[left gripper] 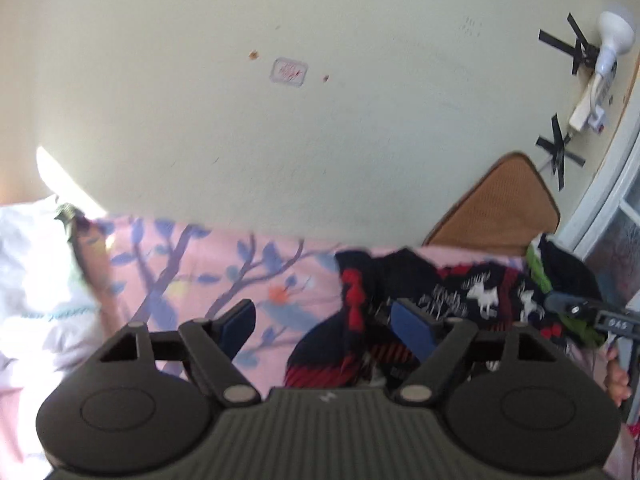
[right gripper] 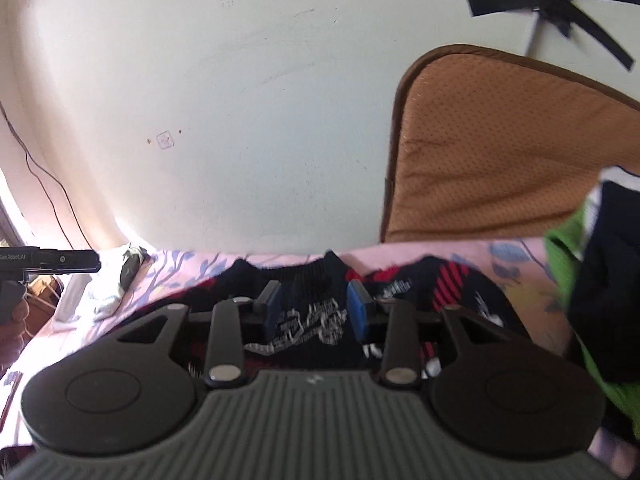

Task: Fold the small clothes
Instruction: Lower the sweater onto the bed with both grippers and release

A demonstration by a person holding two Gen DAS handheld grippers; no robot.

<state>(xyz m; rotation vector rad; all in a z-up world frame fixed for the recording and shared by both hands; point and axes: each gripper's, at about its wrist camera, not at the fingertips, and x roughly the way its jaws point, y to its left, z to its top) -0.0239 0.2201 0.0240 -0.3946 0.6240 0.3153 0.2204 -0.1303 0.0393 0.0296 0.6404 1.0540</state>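
Broadly, a pale wall [left gripper: 320, 120] fills the background, and below it a pink sheet [left gripper: 224, 272] with a branch-and-leaf print covers the bed. A brown mesh cushion [right gripper: 500, 152] leans against the wall at the right, with a green and dark pile of clothes [right gripper: 592, 288] just beside it. The small dark sweater [left gripper: 460, 292], patterned with red stripes and white animals, lies crumpled on the sheet toward the right side.

It looks like soft, light knit, so I judge it will sag and bunch rather than hold a shape, and it should not slip much between the pads. A hem edge or a shoulder seam seems the best place to take hold, each side pinched separately so the cloth can be stretched flat.

The left gripper [left gripper: 324, 328] stands wide apart, holding nothing, with a fold of sweater rising between its jaws. The right gripper [right gripper: 314, 312] hovers partly apart over the printed chest; its pads do not appear to press the cloth.
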